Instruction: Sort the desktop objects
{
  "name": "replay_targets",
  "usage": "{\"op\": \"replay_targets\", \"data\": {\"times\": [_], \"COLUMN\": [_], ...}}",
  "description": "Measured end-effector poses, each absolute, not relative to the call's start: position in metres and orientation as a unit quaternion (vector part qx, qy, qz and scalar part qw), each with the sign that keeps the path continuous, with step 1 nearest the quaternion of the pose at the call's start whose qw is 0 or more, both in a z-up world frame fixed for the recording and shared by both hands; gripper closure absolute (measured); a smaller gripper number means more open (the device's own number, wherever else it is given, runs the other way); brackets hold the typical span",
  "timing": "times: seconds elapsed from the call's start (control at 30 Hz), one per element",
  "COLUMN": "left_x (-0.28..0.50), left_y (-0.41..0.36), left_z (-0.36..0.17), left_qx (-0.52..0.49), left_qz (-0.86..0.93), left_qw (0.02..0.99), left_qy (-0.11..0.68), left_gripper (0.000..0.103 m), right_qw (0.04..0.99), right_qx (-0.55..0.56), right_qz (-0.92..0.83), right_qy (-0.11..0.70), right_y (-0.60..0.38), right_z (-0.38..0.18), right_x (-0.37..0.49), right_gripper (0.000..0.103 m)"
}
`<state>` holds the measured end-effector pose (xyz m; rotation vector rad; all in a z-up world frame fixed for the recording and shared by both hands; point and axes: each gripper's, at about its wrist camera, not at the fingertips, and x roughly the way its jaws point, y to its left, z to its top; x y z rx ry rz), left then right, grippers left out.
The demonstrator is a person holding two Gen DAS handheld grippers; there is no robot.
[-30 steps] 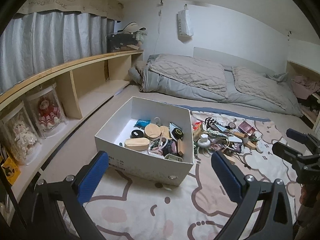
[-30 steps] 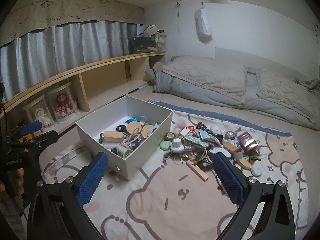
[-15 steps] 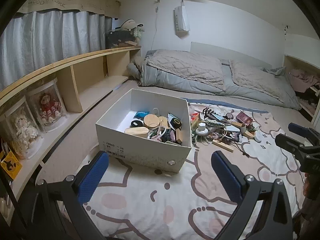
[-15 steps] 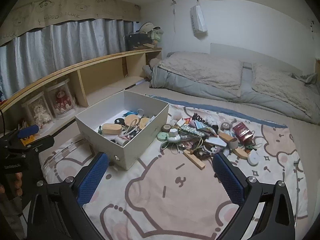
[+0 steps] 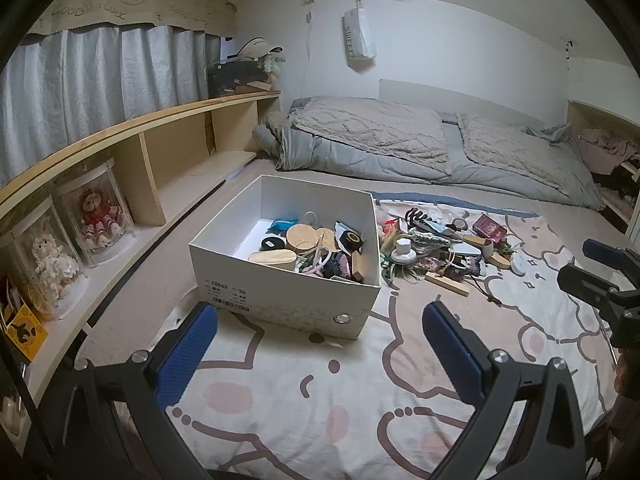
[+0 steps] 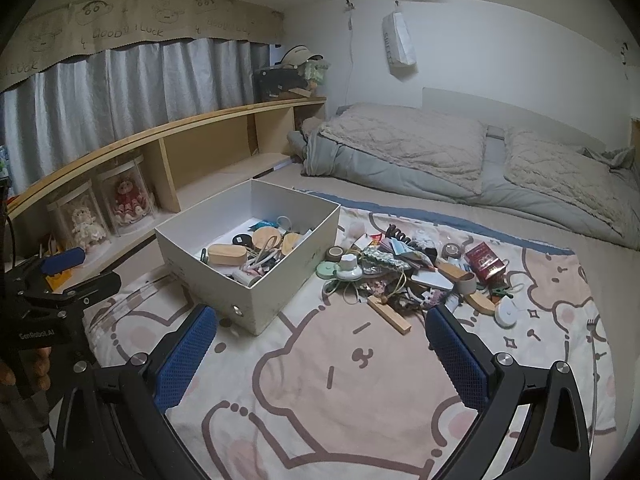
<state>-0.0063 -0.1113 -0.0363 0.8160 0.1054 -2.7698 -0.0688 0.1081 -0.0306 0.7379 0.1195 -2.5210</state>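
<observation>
A white cardboard box (image 5: 280, 304) stands on a cartoon-print blanket and holds several small items, among them wooden lids and a black tape roll. It also shows in the right wrist view (image 6: 280, 292). A pile of loose small objects (image 6: 408, 268) lies right of the box, and shows in the left wrist view (image 5: 436, 248). My left gripper (image 5: 320, 348) is open and empty, well back from the box. My right gripper (image 6: 322, 348) is open and empty, in front of the pile.
A wooden shelf (image 5: 152, 148) with doll cases (image 5: 96, 216) runs along the left. A grey duvet (image 5: 368, 140) and pillow lie behind. The right gripper shows at the right edge of the left wrist view (image 5: 604, 276); the left gripper shows at the left edge of the right wrist view (image 6: 56, 280).
Both grippers have drawn back and risen, so the box and pile look smaller and farther. Both stay open and empty.
</observation>
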Motion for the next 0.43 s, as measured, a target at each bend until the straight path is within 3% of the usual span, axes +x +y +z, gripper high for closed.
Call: {"op": "replay_targets", "data": {"times": [0.43], "left_x": [-0.0064], "left_y": [-0.1078], "left_z": [-0.0350], "left_qx": [0.281], "left_qz": [-0.951], "left_qw": [0.129], "left_qy": [0.034], "left_gripper": [0.000], "right_qw": [0.261], "right_qx": [0.280], "right_qz": [-0.923], "right_qy": [0.043], "right_y": [0.1094], "right_z": [-0.0379], "right_x": [-0.0673], "right_gripper": [0.000]}}
